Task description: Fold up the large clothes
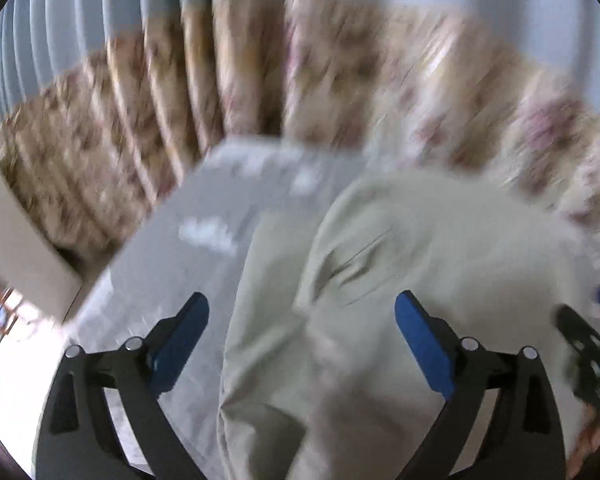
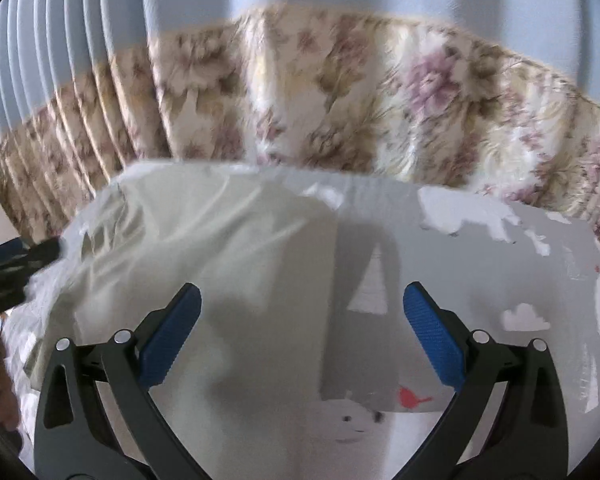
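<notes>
Both grippers released, pale garment lying on the grey sheet.

Left wrist view is motion-blurred: left gripper [image 1: 302,332] has blue pads spread wide, nothing clamped, with the cream garment [image 1: 380,280] bunched directly under the gap, a pocket-like seam showing. Only this view shows the right gripper [image 1: 592,344] at the far right edge, over the garment. Right wrist view is sharper: right gripper [image 2: 302,320] jaws also wide apart and empty, over the garment's straight right edge, printed sheet [image 2: 500,280] beyond; the left tool pokes in at the left. Both tools pitch downward toward the floral curtain [image 2: 340,92].
</notes>
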`<state>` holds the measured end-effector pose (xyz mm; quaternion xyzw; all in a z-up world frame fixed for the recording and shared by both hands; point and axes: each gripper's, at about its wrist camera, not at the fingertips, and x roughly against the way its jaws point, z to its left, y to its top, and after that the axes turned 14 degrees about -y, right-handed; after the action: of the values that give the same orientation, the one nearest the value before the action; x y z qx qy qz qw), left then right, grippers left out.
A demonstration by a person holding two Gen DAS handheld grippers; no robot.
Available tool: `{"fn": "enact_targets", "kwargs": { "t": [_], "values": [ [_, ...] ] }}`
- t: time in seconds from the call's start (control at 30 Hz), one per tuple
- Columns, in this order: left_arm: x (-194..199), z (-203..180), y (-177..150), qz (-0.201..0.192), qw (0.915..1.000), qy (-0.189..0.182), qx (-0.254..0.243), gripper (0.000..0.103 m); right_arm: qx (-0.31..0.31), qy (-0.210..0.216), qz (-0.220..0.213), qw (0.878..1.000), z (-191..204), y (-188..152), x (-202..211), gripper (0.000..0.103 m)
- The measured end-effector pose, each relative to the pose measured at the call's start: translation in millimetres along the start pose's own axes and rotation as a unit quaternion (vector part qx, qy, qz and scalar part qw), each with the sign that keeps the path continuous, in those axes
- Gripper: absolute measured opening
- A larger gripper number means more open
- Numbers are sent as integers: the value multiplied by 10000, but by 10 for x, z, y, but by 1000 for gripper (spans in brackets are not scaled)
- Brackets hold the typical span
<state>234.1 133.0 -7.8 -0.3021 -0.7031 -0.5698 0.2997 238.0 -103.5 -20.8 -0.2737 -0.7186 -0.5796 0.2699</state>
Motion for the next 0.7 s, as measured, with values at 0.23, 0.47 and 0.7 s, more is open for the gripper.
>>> {"fn": "enact_targets", "kwargs": {
  "t": [0.23, 0.47, 0.7],
  "values": [
    [-212, 377, -255, 149, 9934, -981, 575, 95, -25, 105, 131, 9999, -74, -135, -162, 100],
    [-227, 355, -308, 568, 9875, -1354, 567, 95, -263, 884, 637, 9937, -43, -152, -247, 100],
    [-343, 227, -337, 615, 9855, -1543, 353, 94, -440, 1523, 798, 9841, -57, -164, -337, 89]
  ]
}}
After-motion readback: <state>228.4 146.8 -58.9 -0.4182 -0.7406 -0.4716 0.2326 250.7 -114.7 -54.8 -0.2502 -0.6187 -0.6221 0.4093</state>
